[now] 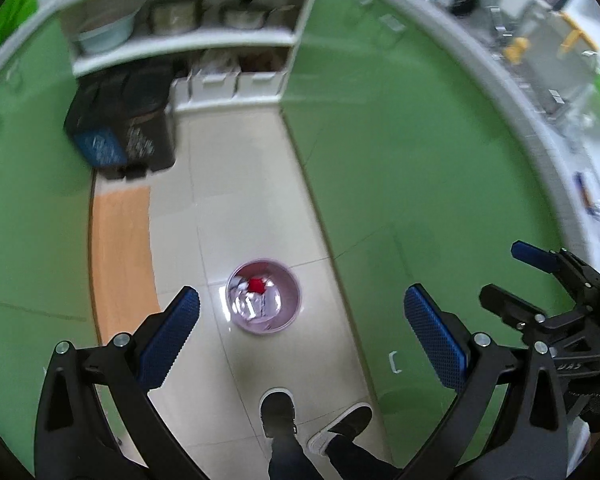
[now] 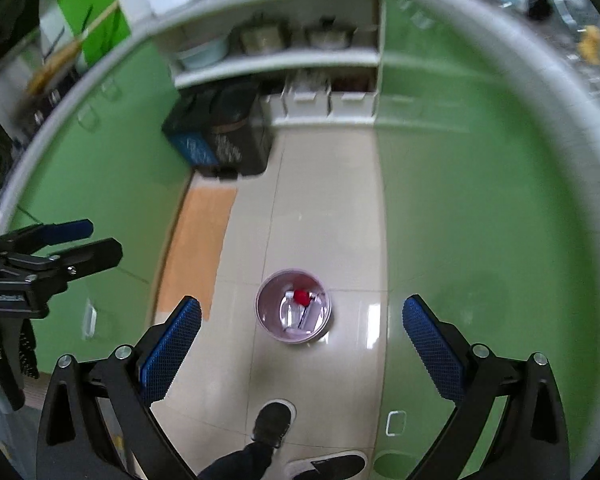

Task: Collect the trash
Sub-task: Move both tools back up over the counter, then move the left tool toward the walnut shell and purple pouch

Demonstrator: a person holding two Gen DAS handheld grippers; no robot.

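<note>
A small pink waste bin [image 1: 260, 330] [image 2: 296, 338] stands on the tiled floor between green cabinets. Inside it lie a red item [image 1: 256, 285] [image 2: 301, 297] and clear plastic trash [image 1: 252, 306] [image 2: 296, 316]. My left gripper [image 1: 302, 294] hangs high above the bin, open, with nothing between its blue pads. My right gripper [image 2: 302, 304] is also open and empty, high over the same bin. Each gripper shows at the edge of the other's view: the right gripper [image 1: 512, 276] and the left gripper [image 2: 92, 240].
Green cabinet fronts [image 1: 400, 140] line both sides of the narrow floor. A black bin with a blue label [image 1: 120, 128] and an orange mat [image 1: 120, 260] lie far left. White shelves [image 1: 180, 36] hold pots and boxes. A person's shoes [image 1: 278, 408] stand below.
</note>
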